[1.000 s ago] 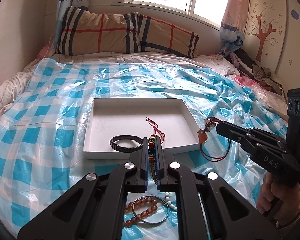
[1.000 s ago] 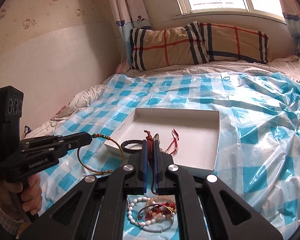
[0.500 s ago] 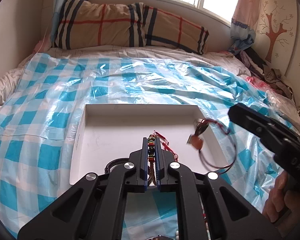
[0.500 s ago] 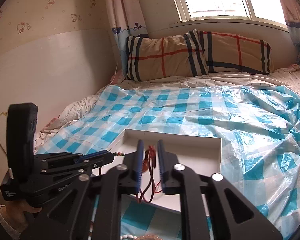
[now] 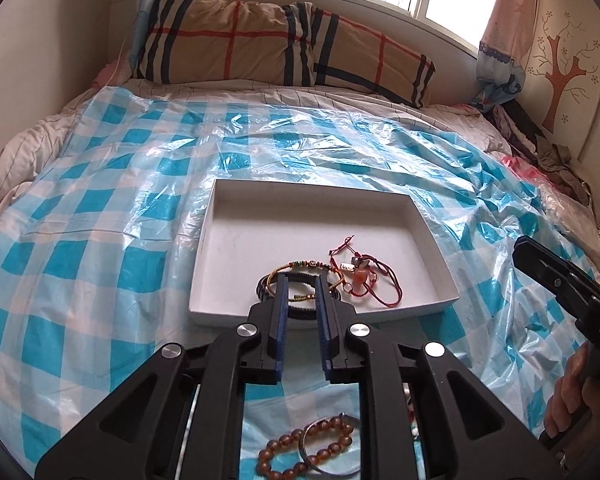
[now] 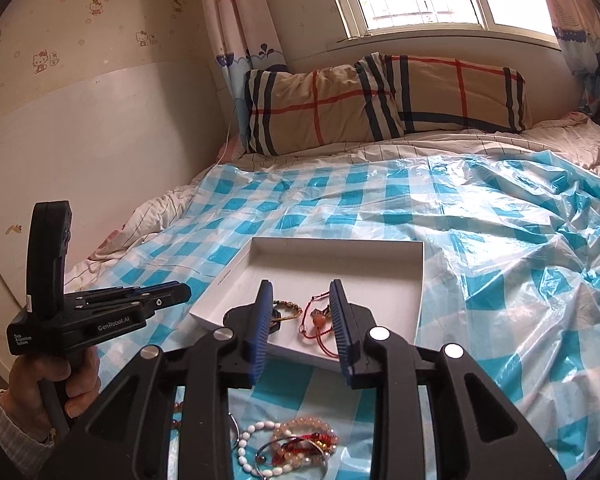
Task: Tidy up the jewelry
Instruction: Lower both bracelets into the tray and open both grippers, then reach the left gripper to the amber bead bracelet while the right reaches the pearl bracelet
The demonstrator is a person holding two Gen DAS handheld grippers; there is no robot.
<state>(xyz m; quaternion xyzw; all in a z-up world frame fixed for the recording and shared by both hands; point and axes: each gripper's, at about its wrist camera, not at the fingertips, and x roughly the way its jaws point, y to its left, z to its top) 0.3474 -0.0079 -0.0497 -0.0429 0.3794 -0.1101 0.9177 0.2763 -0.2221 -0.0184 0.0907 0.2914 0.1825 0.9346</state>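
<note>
- Left wrist view: the left gripper (image 5: 302, 280) has let go, its jaws now narrowly apart and empty; the braided bracelet (image 5: 305, 267) it clamped a second ago lies in the white tray (image 5: 436, 236), low centre of frame, over the black band (image 5: 265, 285)
- Right wrist view: the right gripper (image 6: 298, 298) stands wide and empty; its red cord bracelet (image 6: 318, 320) has dropped into the tray's near end
- Both deliveries look done; beaded bracelets (image 6: 288, 446) at bottom centre, on the checked sheet (image 6: 500, 280), remain to collect
</note>
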